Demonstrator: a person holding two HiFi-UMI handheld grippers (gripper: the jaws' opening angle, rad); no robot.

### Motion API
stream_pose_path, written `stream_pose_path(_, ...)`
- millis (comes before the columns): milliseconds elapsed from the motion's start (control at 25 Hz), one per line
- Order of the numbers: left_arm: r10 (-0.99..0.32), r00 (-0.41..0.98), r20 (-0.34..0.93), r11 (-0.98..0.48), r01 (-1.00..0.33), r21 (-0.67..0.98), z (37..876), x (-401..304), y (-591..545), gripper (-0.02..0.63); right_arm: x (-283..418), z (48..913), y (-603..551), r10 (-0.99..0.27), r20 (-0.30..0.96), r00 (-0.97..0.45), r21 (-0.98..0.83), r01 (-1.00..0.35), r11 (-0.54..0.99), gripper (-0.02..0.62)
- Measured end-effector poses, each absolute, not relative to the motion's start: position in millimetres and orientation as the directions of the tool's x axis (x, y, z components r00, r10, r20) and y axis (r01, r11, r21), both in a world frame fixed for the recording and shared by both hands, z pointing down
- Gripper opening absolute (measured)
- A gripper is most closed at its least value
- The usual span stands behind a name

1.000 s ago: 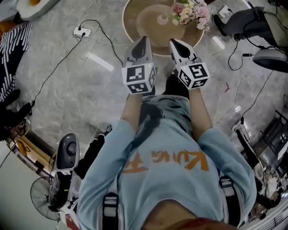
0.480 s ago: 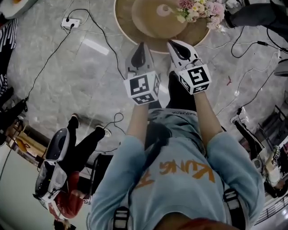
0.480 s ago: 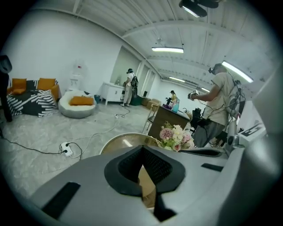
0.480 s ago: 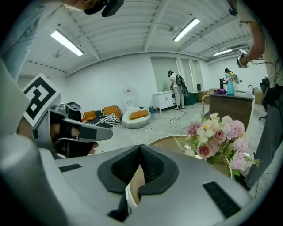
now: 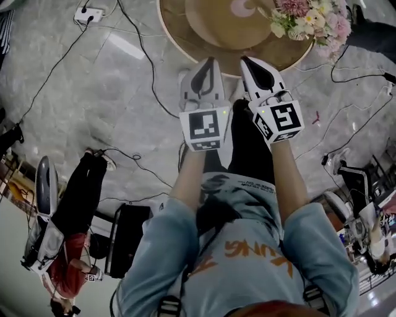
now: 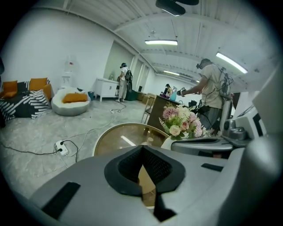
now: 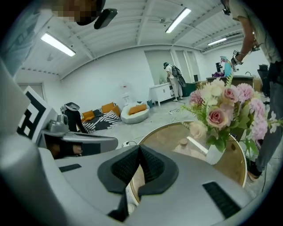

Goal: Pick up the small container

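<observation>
Head view steeply down; gripper views toward shared table (image 5: 198, 34)

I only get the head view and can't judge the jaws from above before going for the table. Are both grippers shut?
Observer: Yes for the left gripper: its jaws are together, with nothing between them.
Operator: And the right?
Observer: The right gripper is shut and empty too.
Operator: What holds the flowers?
Observer: A white vase, standing on the round table.
</observation>
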State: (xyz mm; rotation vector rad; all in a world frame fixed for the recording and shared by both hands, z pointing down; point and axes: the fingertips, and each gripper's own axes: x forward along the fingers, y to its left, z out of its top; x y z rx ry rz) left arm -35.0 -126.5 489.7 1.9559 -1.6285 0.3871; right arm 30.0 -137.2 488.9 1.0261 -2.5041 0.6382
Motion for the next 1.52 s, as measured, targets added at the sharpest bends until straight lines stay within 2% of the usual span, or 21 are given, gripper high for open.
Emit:
stream_pose_path(240, -0.799, 0.207, 0.565, -0.068, -0.964, 0.257, 533.9, -38.7, -134.2, 0.023, 38.0, 520.9, -135.7, -0.549, 0.48, -0.684, -0.404, -0.728, 0.553, 0.012)
stream_pose_path(440, -0.781, 0.185, 0.596, -0.06, -0.973, 0.223, 579.2, -48.0, -130.3, 0.023, 57.3, 566.9, -144.6, -0.611, 0.511, -0.604, -0.346, -0.796, 0.497, 0.012)
stream_pose_path(680, -0.756, 0.165, 0.633, -0.056, -0.98, 0.189, 611.3, -64.7, -123.1, 0.023, 68.4, 599.1, -163.4, -0.693, 0.47, -0.546, -0.334, -0.837, 0.433, 0.012)
stream_pose_path(840, -0.743, 0.177, 0.645, -0.077, -0.981, 0.18, 619.4, -64.8, -124.1, 0.023, 71.2, 624.4, -186.5, -0.703, 0.457, -0.545, -0.292, -0.838, 0.46, 0.106)
stream_pose_path(960, -0.72, 0.2, 0.664, -0.103, -0.978, 0.184, 630.9, -61.5, -120.8, 0.023, 75.0, 644.5, -210.0, -0.716, 0.47, -0.516, -0.247, -0.856, 0.454, 0.137)
stream_pose_path(1320, -0.698, 0.214, 0.683, -0.096, -0.974, 0.207, 648.7, -76.0, -115.9, 0.023, 49.3, 668.0, -277.6, -0.718, 0.472, -0.511, -0.115, -0.844, 0.524, 0.179)
stream_pose_path(1520, -0.685, 0.205, 0.699, -0.065, -0.973, 0.222, 663.2, -96.8, -123.0, 0.023, 43.1, 679.4, -311.9, -0.769, 0.444, -0.459, -0.052, -0.871, 0.489, 0.218)
